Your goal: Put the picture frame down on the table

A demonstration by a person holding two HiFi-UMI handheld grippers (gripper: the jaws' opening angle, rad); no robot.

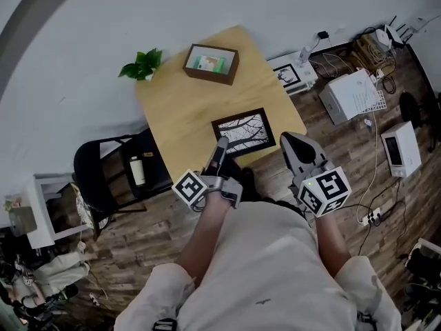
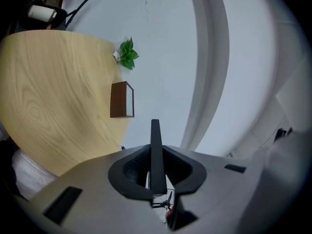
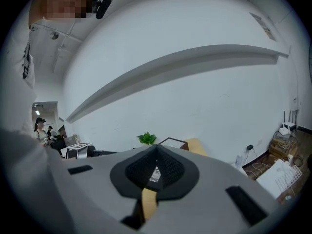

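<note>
The picture frame is clamped flat in the left tool over the near edge of the tabletop; the right tool is closed, empty; if released overhanging, the frame could be tipped off.

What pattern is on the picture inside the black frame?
Picture frame: dark bare branches on a white ground, best seen in the head view.

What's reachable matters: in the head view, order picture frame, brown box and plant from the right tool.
1. Picture frame, just left of the right tool.
2. Brown box, table's far side.
3. Plant, far left corner.
</note>
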